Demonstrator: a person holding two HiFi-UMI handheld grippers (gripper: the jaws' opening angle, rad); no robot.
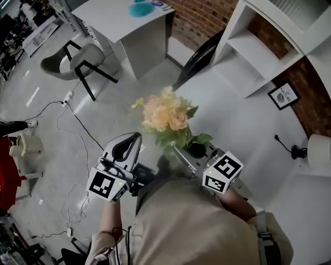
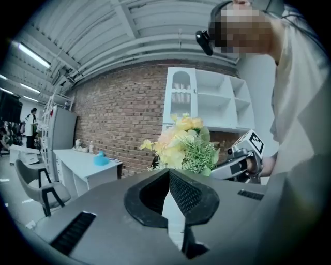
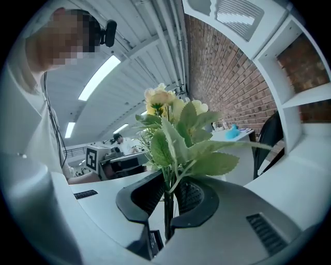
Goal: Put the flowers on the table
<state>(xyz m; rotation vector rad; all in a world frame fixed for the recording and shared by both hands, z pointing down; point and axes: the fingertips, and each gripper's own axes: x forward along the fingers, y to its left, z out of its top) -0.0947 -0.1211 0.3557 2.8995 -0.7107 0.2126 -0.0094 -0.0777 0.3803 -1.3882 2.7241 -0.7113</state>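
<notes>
The right gripper (image 3: pixel 168 182) has its two black ribbed jaws closed on a tight bunch of thin dark green stems, which run straight up between the pads. The stems belong to the flowers (image 3: pixel 175 135). Just above the jaws, broad green leaves with toothed edges spread out to the sides, and pale yellow blooms sit at the top. In the head view the flowers (image 1: pixel 165 115) show as a rounded cluster of soft peach, cream and light yellow heads with a small yellow sprig at the left, ringed below by green foliage. They are held in the air in front of the person, resting on nothing, over the line where the grey floor meets a white surface (image 1: pixel 235 111). The right gripper (image 1: pixel 195 151) reaches in from under the bouquet. The left gripper (image 2: pixel 168 174) has its jaw tips together with nothing between them, and it sits just beside the bouquet at the head view's left (image 1: pixel 132 141), not touching it. From that gripper's view the flowers (image 2: pixel 182 144) stand in front of a brick wall (image 2: pixel 119 114). Farther off, a white table (image 1: pixel 114 21) carries a teal object (image 1: pixel 140 9), well apart from the bouquet, with a grey chair (image 1: pixel 77 59) near it. A black chair (image 1: pixel 199 59) and a white shelf unit (image 1: pixel 258 46) stand beyond the flowers.
</notes>
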